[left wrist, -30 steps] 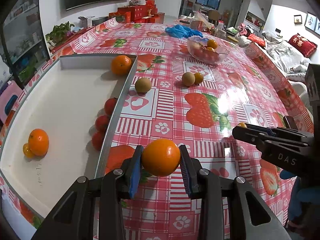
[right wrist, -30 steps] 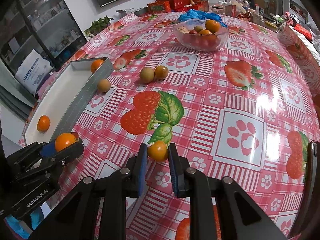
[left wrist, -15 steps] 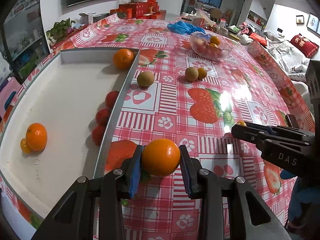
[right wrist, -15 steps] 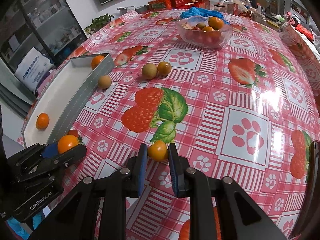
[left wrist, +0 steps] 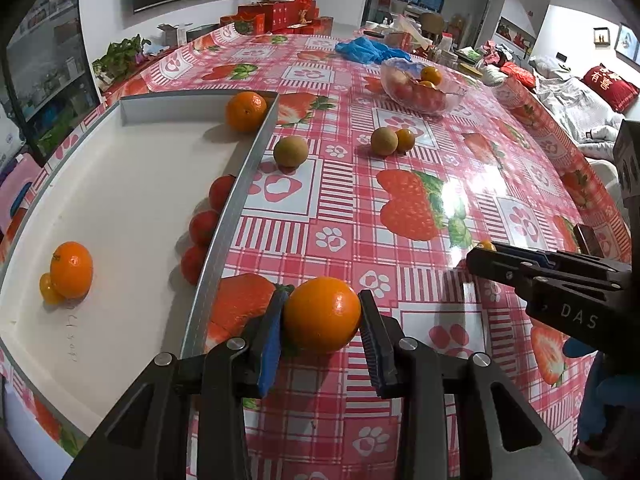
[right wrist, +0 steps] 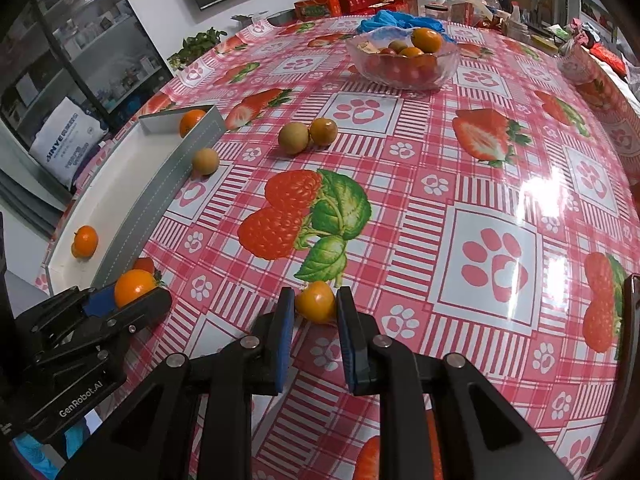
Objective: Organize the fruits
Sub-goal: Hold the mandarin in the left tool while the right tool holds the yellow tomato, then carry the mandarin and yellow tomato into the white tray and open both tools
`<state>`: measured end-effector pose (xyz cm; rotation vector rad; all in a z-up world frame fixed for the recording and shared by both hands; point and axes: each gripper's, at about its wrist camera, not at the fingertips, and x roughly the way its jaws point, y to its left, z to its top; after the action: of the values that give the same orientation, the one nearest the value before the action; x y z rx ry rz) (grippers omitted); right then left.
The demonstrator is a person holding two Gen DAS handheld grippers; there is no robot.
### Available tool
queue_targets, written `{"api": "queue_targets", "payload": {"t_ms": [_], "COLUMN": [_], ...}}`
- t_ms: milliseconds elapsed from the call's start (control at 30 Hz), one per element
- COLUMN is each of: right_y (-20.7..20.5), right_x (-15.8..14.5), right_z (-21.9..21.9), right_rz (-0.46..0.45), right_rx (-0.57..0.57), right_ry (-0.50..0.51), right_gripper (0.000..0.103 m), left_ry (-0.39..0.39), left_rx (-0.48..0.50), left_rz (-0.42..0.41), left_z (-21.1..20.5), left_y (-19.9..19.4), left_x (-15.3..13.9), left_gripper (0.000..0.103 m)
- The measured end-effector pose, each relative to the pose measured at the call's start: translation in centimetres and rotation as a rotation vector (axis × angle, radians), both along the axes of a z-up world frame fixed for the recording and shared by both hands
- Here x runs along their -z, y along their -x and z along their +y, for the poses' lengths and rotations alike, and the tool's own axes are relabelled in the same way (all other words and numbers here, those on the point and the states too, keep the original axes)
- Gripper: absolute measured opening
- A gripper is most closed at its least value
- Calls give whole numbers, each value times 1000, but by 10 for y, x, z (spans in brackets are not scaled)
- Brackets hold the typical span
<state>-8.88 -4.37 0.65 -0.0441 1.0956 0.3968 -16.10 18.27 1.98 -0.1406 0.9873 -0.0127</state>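
Nothing moved since before: left tongs (left wrist: 322,316) clamping round orange (left wrist: 322,314), right tongs (right wrist: 316,305) clamping kumquat (right wrist: 316,302).

A red-checked cloth (right wrist: 500,184) with strawberries and paw prints covers the table. At its far end lie a blue bag (left wrist: 370,50) and red boxes (left wrist: 280,14). A potted plant (left wrist: 120,54) stands left, a red cushion (left wrist: 610,88) right.

A red-and-white checked tablecloth (right wrist: 400,208) printed with strawberries and paw prints surrounds the white, grey-walled tray (left wrist: 132,208). Inside the tray lie orange mandarins (left wrist: 72,270); just outside its wall, a brownish-green fruit (left wrist: 291,152).
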Motion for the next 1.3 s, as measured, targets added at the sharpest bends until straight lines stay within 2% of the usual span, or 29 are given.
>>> {"api": "queue_targets", "payload": {"t_ms": [333, 667, 867, 1033, 1300], "right_y": [-1, -13, -26, -32, -44], "right_x": [-1, -28, -47, -59, -54], "right_z": [-2, 17, 44, 78, 135], "right_rz": [2, -41, -62, -86, -48], "right_rx": [3, -34, -68, -126, -201], "right_ry": [-6, -14, -37, -27, -43], "right_gripper": [23, 23, 23, 23, 23], "left_ry": [-3, 2, -14, -24, -41], "left_rx": [7, -2, -48, -127, -221], "left_rz": [0, -60, -101, -119, -121], "left_z": [-2, 12, 42, 81, 129], "left_y": [-1, -3, -6, -11, -18], "left_x": [0, -28, -45, -50, -45], "left_gripper": [37, 37, 37, 37, 37]}}
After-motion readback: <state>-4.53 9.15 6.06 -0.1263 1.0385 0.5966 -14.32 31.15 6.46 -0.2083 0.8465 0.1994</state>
